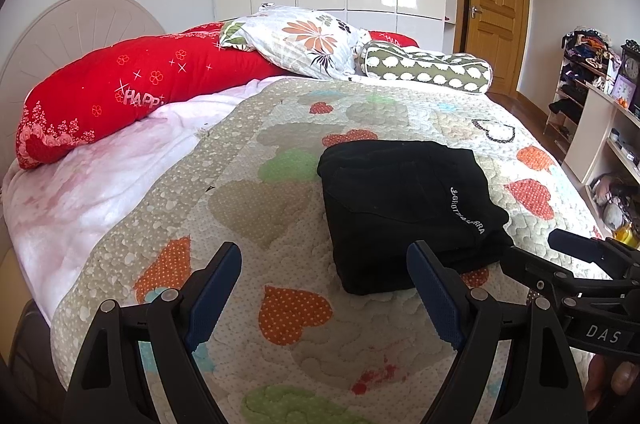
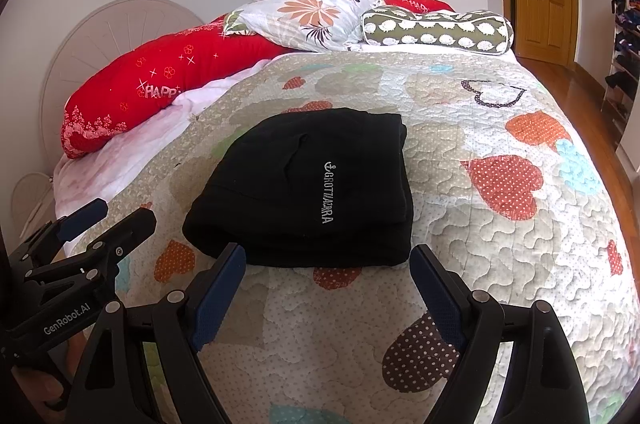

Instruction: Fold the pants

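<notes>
I have the black pants with white lettering (image 2: 316,188) lying as a compact, squared bundle on the quilted heart-patterned bedspread (image 2: 500,256), near the middle of the bed and well short of the pillows, so to my eye the folding looks essentially done. The bundle sits flat with its layers stacked at the near edge, which I judge is why it keeps its shape on the soft quilt without being held. My left gripper (image 1: 324,296) hovers above the bedspread just this side of the bundle's near left corner, its blue-padded fingers (image 1: 214,298) spread wide with nothing between them. My right gripper (image 2: 328,298) hangs just before the bundle's near edge, its fingers (image 2: 436,298) likewise spread and empty, framing the fold without touching it. I keep both tilted down toward the cloth, I think so I can check the result and pinch an edge again if a layer slips. The red quilted bolster (image 1: 120,96), floral pillow (image 1: 304,40) and green patterned roll cushion (image 1: 428,66) stay well apart at the headboard end, leaving the working patch free.
</notes>
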Tool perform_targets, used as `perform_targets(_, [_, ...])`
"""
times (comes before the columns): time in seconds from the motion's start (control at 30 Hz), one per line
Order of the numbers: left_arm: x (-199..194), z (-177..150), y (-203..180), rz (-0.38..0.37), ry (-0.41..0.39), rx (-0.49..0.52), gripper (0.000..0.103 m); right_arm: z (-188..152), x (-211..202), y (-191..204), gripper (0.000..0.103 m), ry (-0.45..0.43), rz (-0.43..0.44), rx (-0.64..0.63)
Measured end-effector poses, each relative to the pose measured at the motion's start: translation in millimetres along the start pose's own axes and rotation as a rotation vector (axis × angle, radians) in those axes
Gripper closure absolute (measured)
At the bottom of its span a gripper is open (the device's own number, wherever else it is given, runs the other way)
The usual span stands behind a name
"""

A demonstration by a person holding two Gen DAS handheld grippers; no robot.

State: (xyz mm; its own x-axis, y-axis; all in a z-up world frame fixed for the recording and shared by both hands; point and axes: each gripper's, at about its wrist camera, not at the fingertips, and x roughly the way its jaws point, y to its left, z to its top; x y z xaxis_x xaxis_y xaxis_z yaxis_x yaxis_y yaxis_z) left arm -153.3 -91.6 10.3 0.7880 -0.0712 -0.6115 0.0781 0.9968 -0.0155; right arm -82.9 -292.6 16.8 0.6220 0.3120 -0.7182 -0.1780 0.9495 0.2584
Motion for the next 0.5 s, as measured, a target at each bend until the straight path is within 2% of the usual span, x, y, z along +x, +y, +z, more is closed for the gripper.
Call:
perform_targets(0.27, [0.7, -1.9, -2.5, -0.005, 0.001, 0.002, 0.018, -2.0, 1.5, -0.8, 0.018, 0.004, -0.001, 0.003])
perform_targets(0.5, [-7.5, -7.9, -5.8, -0.026, -0.031, 0.025, 0.017, -4.3, -4.0, -6.0, 0.018, 0.004, -0.006, 0.013])
